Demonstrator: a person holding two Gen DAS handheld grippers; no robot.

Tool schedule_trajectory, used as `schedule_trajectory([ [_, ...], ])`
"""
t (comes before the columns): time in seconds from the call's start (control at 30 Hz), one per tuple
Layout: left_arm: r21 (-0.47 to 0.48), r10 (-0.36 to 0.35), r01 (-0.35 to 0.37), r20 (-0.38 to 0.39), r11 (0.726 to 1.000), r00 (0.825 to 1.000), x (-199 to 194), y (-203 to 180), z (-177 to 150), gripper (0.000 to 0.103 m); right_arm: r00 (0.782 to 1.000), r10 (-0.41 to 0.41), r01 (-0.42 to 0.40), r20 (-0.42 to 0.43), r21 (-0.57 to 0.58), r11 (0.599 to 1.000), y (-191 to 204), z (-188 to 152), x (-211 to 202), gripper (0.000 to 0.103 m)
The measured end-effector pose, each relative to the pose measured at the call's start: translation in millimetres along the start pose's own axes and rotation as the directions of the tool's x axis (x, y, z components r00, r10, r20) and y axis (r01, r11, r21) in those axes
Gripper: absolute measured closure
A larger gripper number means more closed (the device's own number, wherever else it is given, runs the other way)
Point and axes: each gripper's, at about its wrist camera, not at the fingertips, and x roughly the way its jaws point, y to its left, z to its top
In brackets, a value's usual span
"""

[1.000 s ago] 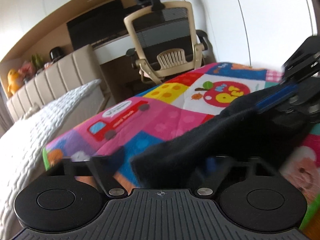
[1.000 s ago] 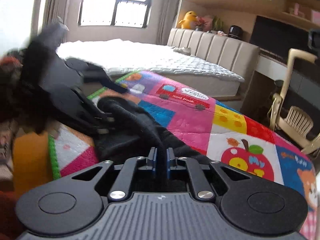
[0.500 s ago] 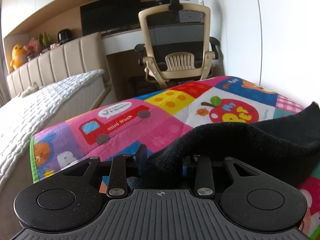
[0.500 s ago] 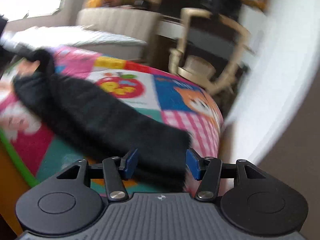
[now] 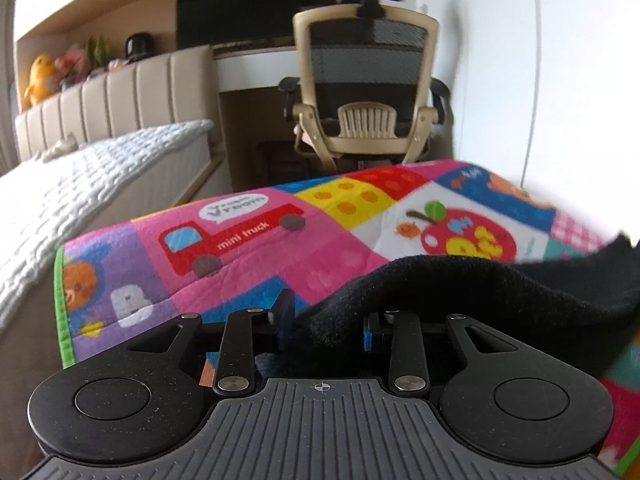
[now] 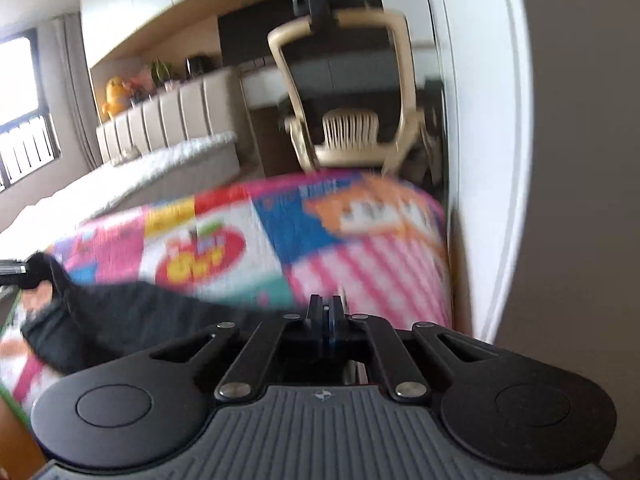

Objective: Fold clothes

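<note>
A black garment [image 5: 480,288] lies stretched across a colourful children's play mat [image 5: 240,232]. My left gripper [image 5: 328,316] is shut on a bunched end of it, and the cloth runs from there off to the right edge of the left wrist view. In the right wrist view the same garment [image 6: 140,312] stretches in a fairly straight line from the far left up to my right gripper [image 6: 326,312]. Its jaws are pressed together at the cloth's other end, above the pink-striped corner of the mat [image 6: 360,248]. This view is blurred by motion.
A beige office chair [image 5: 364,92] stands at a desk beyond the mat's far edge. A bed with a white quilt [image 5: 80,184] and a padded headboard lies to the left. A white wall [image 5: 560,80] runs close along the mat's right side.
My right gripper let go of the cloth, swung right along it to its far end and shut there. My left jaws closed tighter on the bunched cloth, and that hand rolled level.
</note>
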Motion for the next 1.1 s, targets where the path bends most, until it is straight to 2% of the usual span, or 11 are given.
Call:
schedule_trajectory([
  [0.23,-0.206,0.079,-0.078,-0.007,0.975,0.997,41,22,14,0.061,0.991,-0.111,0.12,0.072,-0.141,0.983,23,22,54,0.1],
  [0.3,-0.269,0.101,-0.104,-0.025,0.958,0.995,53,31,14,0.054,0.986,-0.143,0.154,0.083,-0.151,0.976,23,23,61,0.096],
  [0.37,-0.309,0.121,-0.126,-0.035,0.943,0.992,58,38,14,0.05,0.985,-0.152,0.163,0.082,-0.143,0.976,18,23,61,0.081],
  [0.43,-0.338,0.149,-0.153,-0.038,0.929,0.988,59,45,13,0.048,0.986,-0.145,0.154,0.078,-0.119,0.981,13,22,57,0.067],
  [0.6,-0.386,0.196,-0.207,-0.068,0.899,0.978,55,61,7,0.047,0.997,-0.078,0.08,0.024,-0.071,0.994,3,22,54,0.061],
  [0.73,-0.36,0.16,-0.171,-0.061,0.917,0.985,47,57,3,0.035,0.995,0.007,-0.005,-0.104,0.017,1.0,-3,14,81,0.058],
  [0.8,-0.342,0.142,-0.154,-0.059,0.927,0.988,44,52,1,0.031,0.986,0.038,-0.029,-0.16,0.06,0.998,-4,8,95,0.068],
  [0.83,-0.329,0.136,-0.148,-0.061,0.932,0.989,42,50,1,0.03,0.985,0.044,-0.034,-0.167,0.062,0.997,-3,6,95,0.093],
  [0.87,-0.319,0.134,-0.147,-0.062,0.936,0.989,40,49,0,0.029,0.984,0.05,-0.04,-0.169,0.06,0.997,-1,4,94,0.098],
  [1.0,-0.294,0.121,-0.132,-0.055,0.947,0.991,28,50,-4,0.018,0.997,-0.013,0.006,-0.07,-0.105,0.994,17,15,60,0.1],
  [1.1,-0.301,0.108,-0.118,-0.049,0.946,0.993,27,53,-6,0.017,0.997,-0.074,0.068,-0.013,-0.246,0.967,29,30,48,0.1],
])
